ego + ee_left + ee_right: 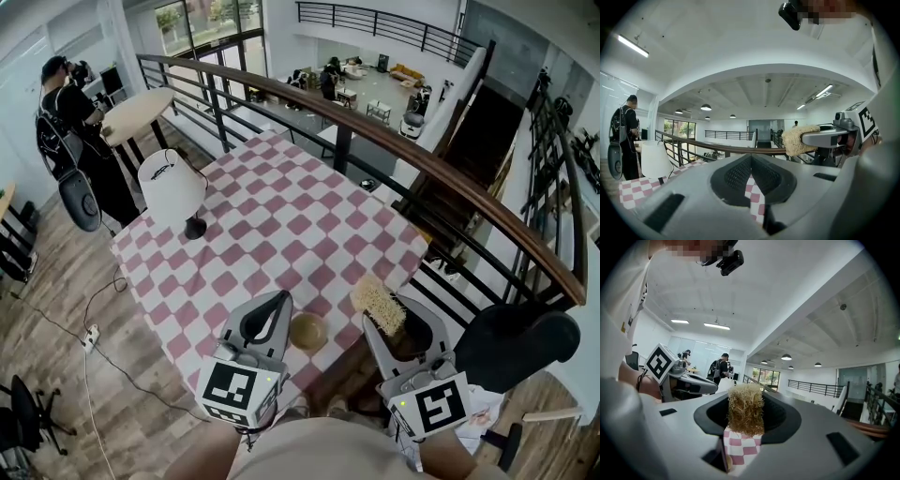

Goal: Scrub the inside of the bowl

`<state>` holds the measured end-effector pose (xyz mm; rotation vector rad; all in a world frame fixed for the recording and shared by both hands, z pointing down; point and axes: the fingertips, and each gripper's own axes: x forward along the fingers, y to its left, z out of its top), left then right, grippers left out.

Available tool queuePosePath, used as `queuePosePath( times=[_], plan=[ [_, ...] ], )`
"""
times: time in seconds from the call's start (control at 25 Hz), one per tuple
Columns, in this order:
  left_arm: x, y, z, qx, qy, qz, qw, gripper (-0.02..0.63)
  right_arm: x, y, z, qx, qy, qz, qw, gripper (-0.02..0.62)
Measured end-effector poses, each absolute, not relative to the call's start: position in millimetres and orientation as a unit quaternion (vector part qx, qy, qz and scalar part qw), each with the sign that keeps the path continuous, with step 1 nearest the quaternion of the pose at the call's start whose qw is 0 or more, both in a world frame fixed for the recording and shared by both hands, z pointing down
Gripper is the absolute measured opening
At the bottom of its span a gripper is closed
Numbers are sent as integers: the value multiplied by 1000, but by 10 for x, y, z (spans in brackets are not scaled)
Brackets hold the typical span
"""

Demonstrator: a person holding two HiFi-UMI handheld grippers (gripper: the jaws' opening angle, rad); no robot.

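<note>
Two claws over a checked table, with the bowl between them

At the bottom of the head view, the small round tan bowl (308, 331) sits on the table with the red-and-white checked cloth (281, 216), near its close edge. The left gripper (281, 298) is just to the left of the bowl, and its jaws are pressed together with nothing in them. The right gripper (382, 319) is to the right of the bowl, and its jaws are clamped on a fluffy straw-coloured scrubber (377, 302). The scrubber is up and to the right of the bowl, not in it. Each claw has a white cube with a black square pattern on it, one on the left (239, 386) and one on the right (441, 405). A white lamp with a black foot (172, 187) stands on the cloth at the left of the frame, well away from the bowl.
</note>
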<state>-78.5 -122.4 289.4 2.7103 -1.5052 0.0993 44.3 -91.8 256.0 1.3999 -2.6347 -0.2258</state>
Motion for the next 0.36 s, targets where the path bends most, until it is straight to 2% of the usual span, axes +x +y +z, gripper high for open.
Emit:
queuePosePath(
  times=[0.36],
  plan=[
    [-718, -1212, 2950, 875, -481, 49, 23, 15, 483, -899, 2623, 462, -880, -71, 87, 158]
  ],
)
